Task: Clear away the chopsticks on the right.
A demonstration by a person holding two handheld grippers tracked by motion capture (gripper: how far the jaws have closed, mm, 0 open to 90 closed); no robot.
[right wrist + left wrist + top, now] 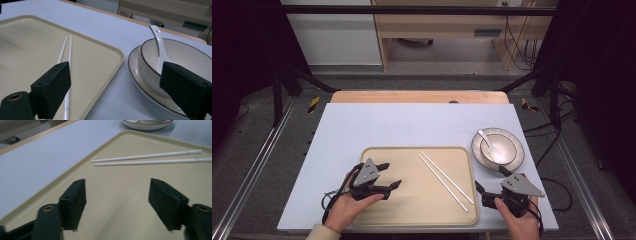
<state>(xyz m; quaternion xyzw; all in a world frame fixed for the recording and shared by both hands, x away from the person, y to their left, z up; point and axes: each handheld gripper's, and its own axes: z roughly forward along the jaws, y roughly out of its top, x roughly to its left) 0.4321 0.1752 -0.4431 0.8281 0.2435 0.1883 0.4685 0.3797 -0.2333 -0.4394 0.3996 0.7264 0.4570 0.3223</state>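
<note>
The person's two hands come in at the near edge of the table, each holding a black gripper. The left hand rests on the near left corner of the beige tray, and the left gripper points across the tray with its jaws apart and nothing between them. The right hand sits off the tray's near right corner on the pale blue-grey table; the right gripper also has its jaws spread wide and holds nothing.

The table top lies over a wooden board that shows along its far edge. Beyond it are a grey floor, dark frame struts on both sides, a wooden desk and some cables.

Two white chopsticks lie side by side on the right half of the tray, running diagonally. Just right of the tray stands a white bowl on a dark-rimmed plate, with a white spoon leaning inside the bowl
</note>
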